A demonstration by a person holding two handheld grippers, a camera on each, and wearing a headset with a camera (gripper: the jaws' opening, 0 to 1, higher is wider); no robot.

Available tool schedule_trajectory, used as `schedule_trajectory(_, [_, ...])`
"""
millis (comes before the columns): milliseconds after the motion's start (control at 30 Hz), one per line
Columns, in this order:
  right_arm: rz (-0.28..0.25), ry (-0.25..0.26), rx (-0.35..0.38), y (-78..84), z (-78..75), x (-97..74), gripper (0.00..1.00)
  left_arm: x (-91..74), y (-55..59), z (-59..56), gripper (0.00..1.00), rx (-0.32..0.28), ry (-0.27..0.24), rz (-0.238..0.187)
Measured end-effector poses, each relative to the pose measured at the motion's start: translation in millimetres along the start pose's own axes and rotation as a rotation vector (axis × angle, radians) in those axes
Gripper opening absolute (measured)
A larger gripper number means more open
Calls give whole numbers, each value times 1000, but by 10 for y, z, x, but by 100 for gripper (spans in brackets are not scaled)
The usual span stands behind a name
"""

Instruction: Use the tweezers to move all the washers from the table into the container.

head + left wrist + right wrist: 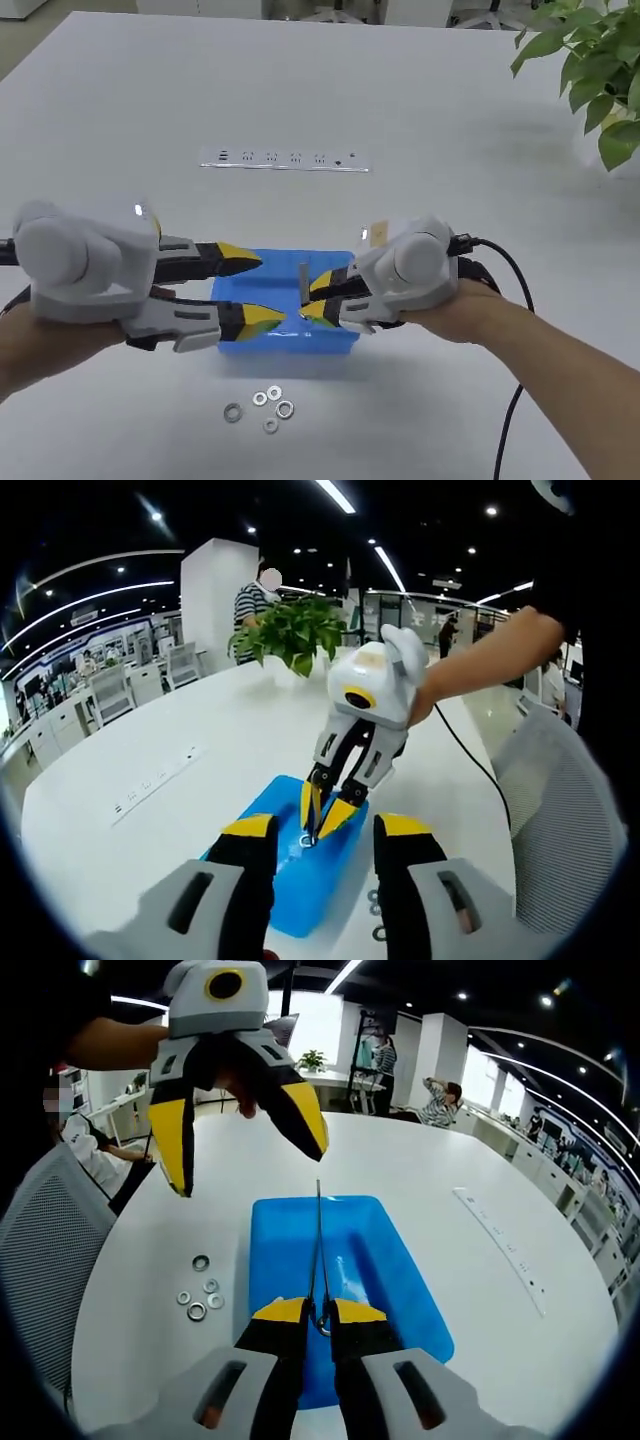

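Large white worktable (420,110) with 1 socket strip (283,160) flat on its surface. Leafy potted plant (590,70) at the far edge. Open-plan office beyond: white pillar (212,590), desk chairs (112,692), dark ceiling with strip lights (335,494). Grey mesh chair (560,815) beside the table.

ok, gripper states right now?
left gripper: open, holding nothing.
right gripper: shut on the tweezers.
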State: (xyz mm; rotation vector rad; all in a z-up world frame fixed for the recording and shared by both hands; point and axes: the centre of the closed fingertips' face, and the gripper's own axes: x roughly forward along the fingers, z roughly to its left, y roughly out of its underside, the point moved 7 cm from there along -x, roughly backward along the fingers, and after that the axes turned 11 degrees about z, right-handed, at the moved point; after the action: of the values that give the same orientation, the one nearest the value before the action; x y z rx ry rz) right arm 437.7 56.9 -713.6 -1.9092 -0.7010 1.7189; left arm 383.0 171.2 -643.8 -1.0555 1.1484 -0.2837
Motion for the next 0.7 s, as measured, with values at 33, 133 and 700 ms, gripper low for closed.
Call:
schedule_trajectory(33, [1, -2, 0, 1, -1, 5, 10, 14, -9, 8, 39, 2, 0, 2])
schedule_trajectory(133, [1, -5, 2, 1, -6, 20, 10, 65, -43, 32, 35, 7, 1, 6])
schedule_trajectory(700, [6, -22, 7, 37, -7, 65, 10, 296, -154, 101, 18, 56, 31, 26])
